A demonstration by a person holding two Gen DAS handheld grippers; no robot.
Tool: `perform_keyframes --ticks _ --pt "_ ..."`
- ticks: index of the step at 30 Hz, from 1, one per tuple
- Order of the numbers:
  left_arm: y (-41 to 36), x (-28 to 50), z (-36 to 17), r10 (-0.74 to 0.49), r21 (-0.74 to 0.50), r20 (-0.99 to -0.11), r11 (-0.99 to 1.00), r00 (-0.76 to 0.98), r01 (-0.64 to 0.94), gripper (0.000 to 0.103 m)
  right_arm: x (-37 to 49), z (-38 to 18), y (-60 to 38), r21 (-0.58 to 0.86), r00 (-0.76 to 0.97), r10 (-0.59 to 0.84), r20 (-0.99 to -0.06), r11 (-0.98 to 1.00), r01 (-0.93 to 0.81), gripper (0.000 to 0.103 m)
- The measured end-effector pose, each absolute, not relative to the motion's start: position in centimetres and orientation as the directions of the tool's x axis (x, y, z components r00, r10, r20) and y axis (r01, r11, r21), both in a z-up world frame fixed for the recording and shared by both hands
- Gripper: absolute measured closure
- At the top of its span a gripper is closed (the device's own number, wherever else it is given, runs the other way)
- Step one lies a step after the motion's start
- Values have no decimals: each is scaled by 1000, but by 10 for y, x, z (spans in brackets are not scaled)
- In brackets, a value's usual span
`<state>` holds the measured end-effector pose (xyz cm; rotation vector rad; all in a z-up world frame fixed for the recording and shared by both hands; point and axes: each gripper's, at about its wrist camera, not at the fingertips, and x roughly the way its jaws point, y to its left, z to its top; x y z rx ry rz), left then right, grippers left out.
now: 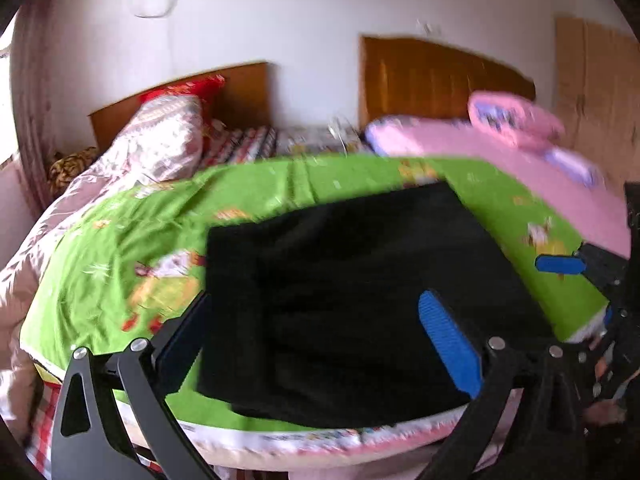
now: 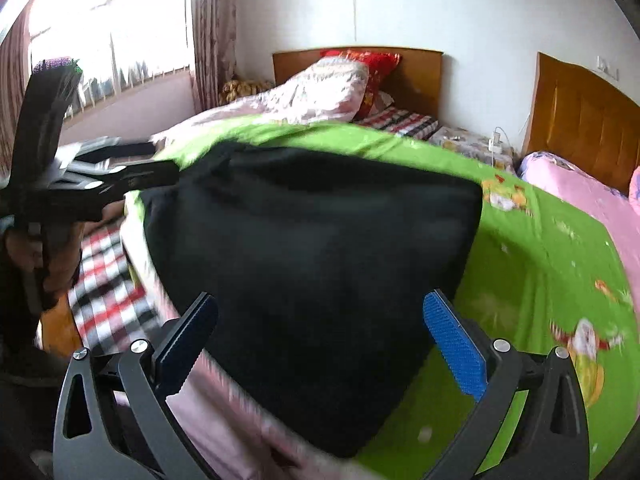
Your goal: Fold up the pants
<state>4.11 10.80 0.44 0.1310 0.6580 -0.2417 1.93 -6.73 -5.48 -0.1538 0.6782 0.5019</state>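
The black pants (image 1: 360,300) lie folded in a thick rectangle on a green cartoon-print sheet (image 1: 120,248) at the bed's near edge. In the left wrist view my left gripper (image 1: 316,320) is open wide above the pants' near edge, its pads clear of the cloth. A blue pad (image 1: 560,265) of the right gripper shows at the right edge. In the right wrist view the pants (image 2: 312,260) fill the middle, and my right gripper (image 2: 320,320) hangs open over their near corner, nothing pinched. The other tool's black linkage (image 2: 112,184) sits at the left, held by a hand (image 2: 24,248).
A pale quilt (image 1: 160,148) and a red pillow (image 2: 372,68) are heaped at the head of the bed by a wooden headboard (image 2: 420,76). A second bed with pink bedding (image 1: 500,152) stands on the right. A checked sheet (image 2: 108,300) hangs over the near bed edge. A window (image 2: 108,40) is at the left.
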Motion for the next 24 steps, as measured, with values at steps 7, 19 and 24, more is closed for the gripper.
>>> perform_keyframes --ticks 7,19,24 --pt "107 67 -30 -138 66 -668 968 732 243 1 25 -109 -79 48 616 325 -717 906 -421 4" --pt "111 67 -32 -136 59 -674 970 726 236 1 -3 -36 -57 15 697 443 -564 849 -528 4" --pt "112 69 -34 -140 55 -677 969 723 239 1 36 -70 -36 42 617 410 -672 853 -520 4"
